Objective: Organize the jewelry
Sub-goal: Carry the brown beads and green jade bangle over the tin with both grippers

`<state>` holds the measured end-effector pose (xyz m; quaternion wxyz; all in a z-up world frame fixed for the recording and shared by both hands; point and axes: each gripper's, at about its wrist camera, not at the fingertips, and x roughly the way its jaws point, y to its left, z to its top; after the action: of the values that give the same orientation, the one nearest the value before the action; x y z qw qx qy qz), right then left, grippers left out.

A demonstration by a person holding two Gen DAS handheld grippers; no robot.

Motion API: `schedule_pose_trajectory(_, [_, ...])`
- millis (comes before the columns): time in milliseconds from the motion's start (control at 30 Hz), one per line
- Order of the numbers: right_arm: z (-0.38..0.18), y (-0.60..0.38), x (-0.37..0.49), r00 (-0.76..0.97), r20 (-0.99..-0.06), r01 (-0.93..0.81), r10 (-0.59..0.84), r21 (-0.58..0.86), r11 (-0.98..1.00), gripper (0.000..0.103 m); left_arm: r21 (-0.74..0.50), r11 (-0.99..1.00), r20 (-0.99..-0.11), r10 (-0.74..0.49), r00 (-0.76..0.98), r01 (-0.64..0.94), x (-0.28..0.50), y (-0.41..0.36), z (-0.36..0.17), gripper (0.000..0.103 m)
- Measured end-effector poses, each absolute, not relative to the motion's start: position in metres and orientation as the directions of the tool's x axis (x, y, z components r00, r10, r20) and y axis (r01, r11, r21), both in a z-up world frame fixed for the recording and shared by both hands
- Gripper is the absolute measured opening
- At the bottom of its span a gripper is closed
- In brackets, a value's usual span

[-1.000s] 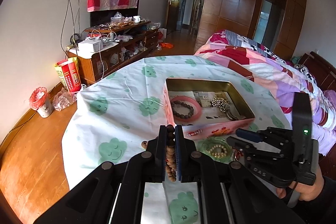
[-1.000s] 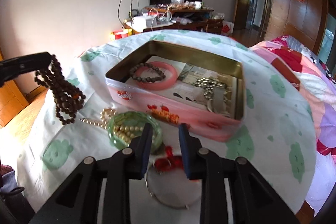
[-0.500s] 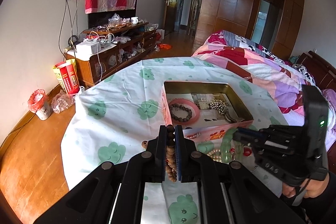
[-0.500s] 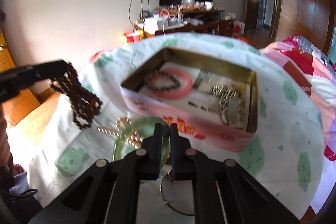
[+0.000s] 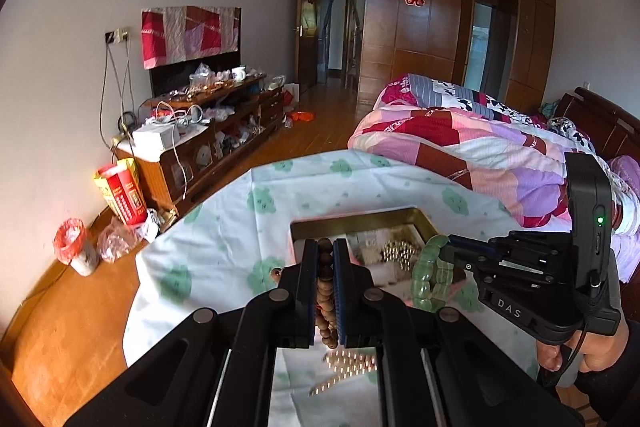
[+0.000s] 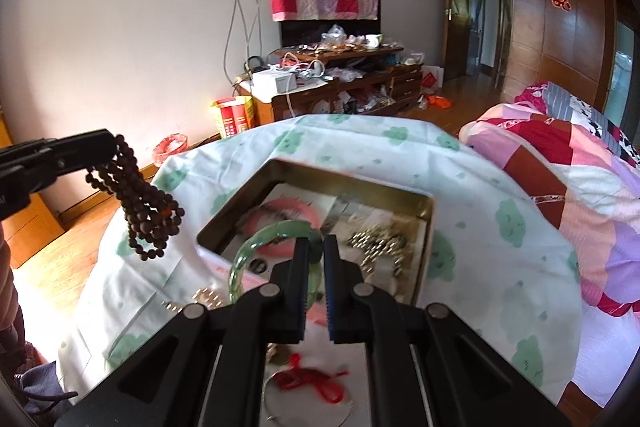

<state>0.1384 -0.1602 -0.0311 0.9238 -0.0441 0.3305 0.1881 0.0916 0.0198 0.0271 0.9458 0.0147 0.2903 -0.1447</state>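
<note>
The left gripper (image 5: 326,259) pinches a brown bead string (image 6: 140,203); the right gripper (image 6: 315,259) pinches a green bangle (image 6: 256,255) above the tin's (image 6: 320,173) near edge.

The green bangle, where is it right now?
The green bangle is clamped in the right gripper, lifted over the near edge of the open tin; in the left wrist view it hangs right of the brown beads.

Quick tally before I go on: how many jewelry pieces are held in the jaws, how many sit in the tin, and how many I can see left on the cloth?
Held: 2, brown wooden bead strand, translucent green bangle
In the gold-rimmed tin: 2 clear, pink bangle, silver bead cluster
On the cloth: 3, pearl strand, thin silver hoop, red cord
Total: 7
</note>
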Motion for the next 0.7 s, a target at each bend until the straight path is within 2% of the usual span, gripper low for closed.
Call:
schedule_pose_trajectory(333, [-0.036, -0.170, 0.180, 0.720, -0.643, -0.313, 0.261, 0.034, 0.949, 0.009, -0.005, 0.948, -0.563, -0.267, 0.783, 0.319, 0.130, -0.011, 0.022, 0.006])
schedule_pose_trajectory(700, [-0.058, -0.181, 0.203, 0.690, -0.682, -0.278, 0.241, 0.057, 0.959, 0.009, -0.001, 0.948, -0.633, -0.247, 0.734, 0.318, 0.165, -0.019, -0.023, 0.007])
